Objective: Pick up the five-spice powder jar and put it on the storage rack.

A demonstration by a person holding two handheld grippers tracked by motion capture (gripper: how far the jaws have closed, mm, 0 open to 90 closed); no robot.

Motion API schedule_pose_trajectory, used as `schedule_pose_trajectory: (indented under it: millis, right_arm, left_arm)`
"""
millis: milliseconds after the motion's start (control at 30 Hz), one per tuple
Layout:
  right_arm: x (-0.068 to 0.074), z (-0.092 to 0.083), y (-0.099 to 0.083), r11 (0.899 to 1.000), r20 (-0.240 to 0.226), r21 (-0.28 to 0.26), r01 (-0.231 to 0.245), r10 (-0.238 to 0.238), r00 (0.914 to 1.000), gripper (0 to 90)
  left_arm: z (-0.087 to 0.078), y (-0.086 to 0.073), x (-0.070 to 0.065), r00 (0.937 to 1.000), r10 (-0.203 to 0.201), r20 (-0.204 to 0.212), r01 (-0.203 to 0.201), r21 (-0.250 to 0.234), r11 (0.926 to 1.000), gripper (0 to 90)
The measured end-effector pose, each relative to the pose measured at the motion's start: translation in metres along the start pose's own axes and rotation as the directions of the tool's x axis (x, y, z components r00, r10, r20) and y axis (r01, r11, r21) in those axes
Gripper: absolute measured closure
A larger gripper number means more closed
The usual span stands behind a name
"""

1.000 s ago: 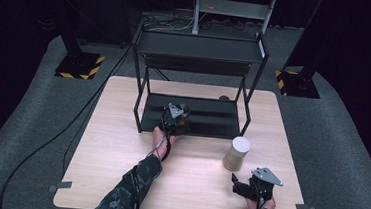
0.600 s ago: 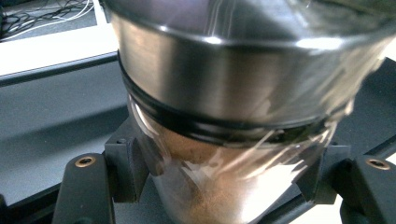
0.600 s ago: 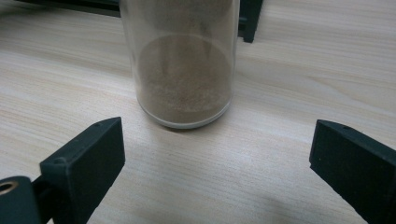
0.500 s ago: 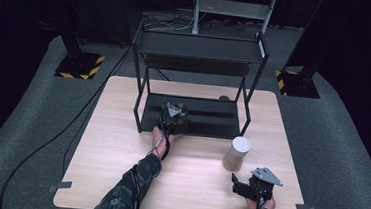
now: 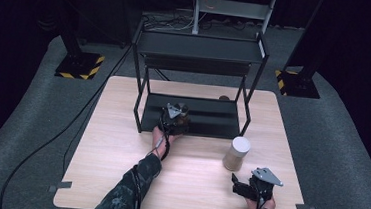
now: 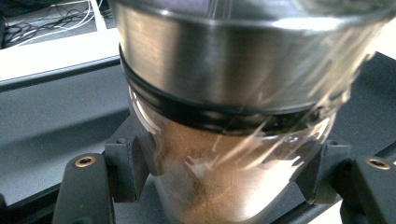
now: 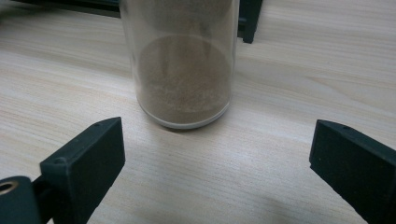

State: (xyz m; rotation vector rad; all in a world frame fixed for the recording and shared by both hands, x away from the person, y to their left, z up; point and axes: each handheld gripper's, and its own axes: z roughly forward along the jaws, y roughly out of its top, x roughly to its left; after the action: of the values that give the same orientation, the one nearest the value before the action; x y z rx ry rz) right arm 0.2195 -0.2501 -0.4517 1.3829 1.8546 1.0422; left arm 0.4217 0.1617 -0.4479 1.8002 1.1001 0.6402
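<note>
My left gripper [image 5: 176, 120] is shut on a glass jar [image 6: 233, 93] with a metal lid and brown powder inside. It holds the jar at the front of the lower shelf [image 5: 212, 117] of a black rack. In the left gripper view both pads [image 6: 140, 161] press the jar's glass body below the lid. A second jar [image 5: 236, 152] of brown powder, with a pale lid, stands upright on the wooden table [image 5: 120, 144]. My right gripper [image 5: 241, 185] rests open near the table's front right edge. In the right gripper view this jar [image 7: 184, 70] stands just beyond the open jaws, apart from them.
The black two-shelf rack [image 5: 200, 48] stands at the back middle of the table, its top shelf bare. A small round brown thing [image 5: 223, 98] lies behind the rack. A black cable [image 5: 60, 135] trails over the grey floor at the left.
</note>
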Motion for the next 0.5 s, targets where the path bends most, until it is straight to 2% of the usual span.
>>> schedule_pose_trajectory:
  millis: [267, 367, 500]
  right_arm:
    - [0.000, 0.000, 0.000, 1.000, 0.000, 0.001, 0.001, -0.001, 1.0000, 2.5]
    - [0.000, 0.000, 0.000, 1.000, 0.000, 0.001, 0.001, -0.001, 1.0000, 2.5]
    - [0.000, 0.000, 0.001, 1.000, 0.001, 0.003, 0.000, 0.000, 1.0000, 2.5]
  left_arm:
    - [-0.001, 0.003, -0.001, 1.0000, 0.004, -0.007, -0.004, 0.013, 0.9999, 30.5]
    - [-0.001, 0.010, 0.000, 0.9996, 0.027, 0.003, -0.027, 0.057, 0.9980, 22.2]
    - [-0.002, 0.016, 0.005, 0.9999, 0.003, 0.014, -0.005, 0.094, 0.9956, 15.8]
